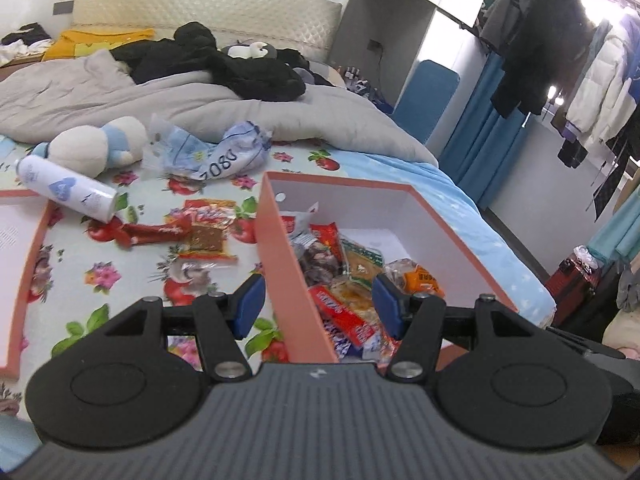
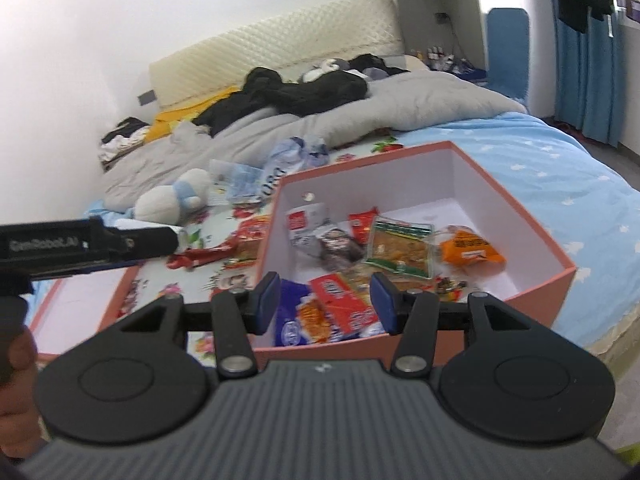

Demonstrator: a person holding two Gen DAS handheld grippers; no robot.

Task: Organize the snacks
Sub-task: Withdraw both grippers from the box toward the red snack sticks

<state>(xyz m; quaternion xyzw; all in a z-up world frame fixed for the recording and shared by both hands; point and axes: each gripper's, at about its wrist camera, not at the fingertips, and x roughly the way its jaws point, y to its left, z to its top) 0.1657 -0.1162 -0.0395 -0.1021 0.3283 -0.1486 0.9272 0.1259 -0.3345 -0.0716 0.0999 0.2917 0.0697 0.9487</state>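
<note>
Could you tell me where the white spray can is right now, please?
In the left wrist view, the spray can lies on its side on the floral sheet, left of the box, beside the plush toy.

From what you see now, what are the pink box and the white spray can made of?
Pink box: probably rigid cardboard, matte; thin straight walls, white lining, a punched hole in one wall. White spray can: likely metal, smooth with a slight sheen; printed cylinder lying on the sheet. Plastic cannot be excluded.
</note>
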